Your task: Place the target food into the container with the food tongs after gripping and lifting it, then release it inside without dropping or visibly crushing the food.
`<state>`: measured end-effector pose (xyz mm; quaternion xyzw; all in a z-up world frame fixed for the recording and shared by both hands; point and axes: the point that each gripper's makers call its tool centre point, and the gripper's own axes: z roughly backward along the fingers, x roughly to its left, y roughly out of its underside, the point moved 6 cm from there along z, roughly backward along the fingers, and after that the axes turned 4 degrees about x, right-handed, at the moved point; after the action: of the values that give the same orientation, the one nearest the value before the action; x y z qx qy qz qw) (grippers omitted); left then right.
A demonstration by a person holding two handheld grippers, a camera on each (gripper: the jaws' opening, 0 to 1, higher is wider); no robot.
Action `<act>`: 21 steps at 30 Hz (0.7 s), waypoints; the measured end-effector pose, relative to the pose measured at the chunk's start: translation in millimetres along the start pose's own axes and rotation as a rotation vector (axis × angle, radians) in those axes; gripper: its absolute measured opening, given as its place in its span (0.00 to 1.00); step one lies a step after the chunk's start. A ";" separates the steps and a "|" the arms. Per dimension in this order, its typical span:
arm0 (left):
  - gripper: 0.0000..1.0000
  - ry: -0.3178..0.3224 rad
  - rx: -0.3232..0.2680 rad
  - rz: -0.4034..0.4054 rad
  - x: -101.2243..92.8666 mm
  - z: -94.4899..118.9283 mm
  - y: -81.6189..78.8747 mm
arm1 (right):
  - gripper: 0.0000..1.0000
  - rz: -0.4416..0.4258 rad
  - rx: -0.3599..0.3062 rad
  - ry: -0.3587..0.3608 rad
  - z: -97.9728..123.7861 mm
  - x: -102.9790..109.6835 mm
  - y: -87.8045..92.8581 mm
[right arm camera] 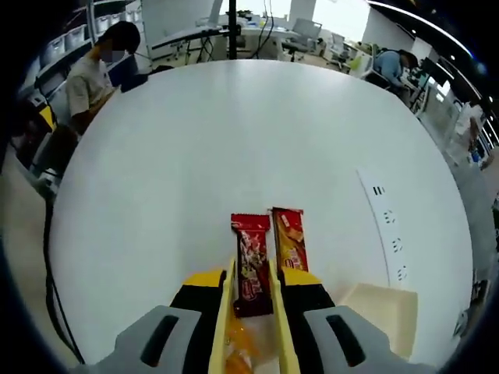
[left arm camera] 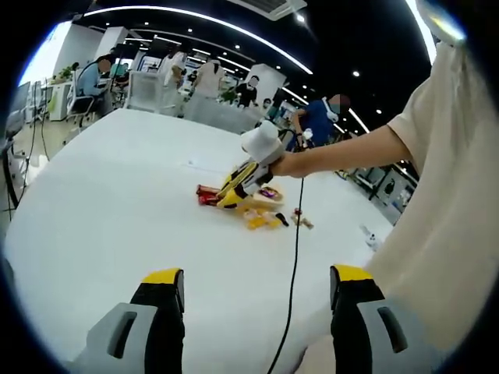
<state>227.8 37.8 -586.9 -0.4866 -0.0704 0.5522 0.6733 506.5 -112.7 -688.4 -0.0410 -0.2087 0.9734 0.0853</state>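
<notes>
The dark red rectangular foil snack packet [right arm camera: 250,265] lies flat on the round white table [right arm camera: 234,140], its near end between the two cream tong blades [right arm camera: 223,319] carried by the right gripper [right arm camera: 251,300]. The blades flank the packet narrowly; whether they press it cannot be told. The gripper's jaws are drawn close upon the tongs. Just beside the packet, parallel, lies an orange-red rectangular wrapper [right arm camera: 289,240]. A pale cream container [right arm camera: 382,315] sits near the gripper's right side. In the left gripper view, the left gripper [left arm camera: 257,300] hovers wide open and empty above the table, well apart from the food cluster.
</notes>
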 end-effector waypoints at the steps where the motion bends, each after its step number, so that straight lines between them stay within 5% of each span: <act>1: 0.76 0.000 0.000 0.000 -0.1 0.2 0.2 | 0.26 -0.006 -0.004 0.001 0.1 0.2 0.4; 21: 0.76 -0.006 -0.002 -0.002 -1.5 3.0 0.6 | 0.25 -0.079 -0.026 -0.001 -0.6 -1.6 1.3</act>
<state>225.0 38.2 -585.1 -0.4856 -0.0737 0.5529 0.6731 508.0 -113.9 -689.5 -0.0331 -0.2227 0.9665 0.1232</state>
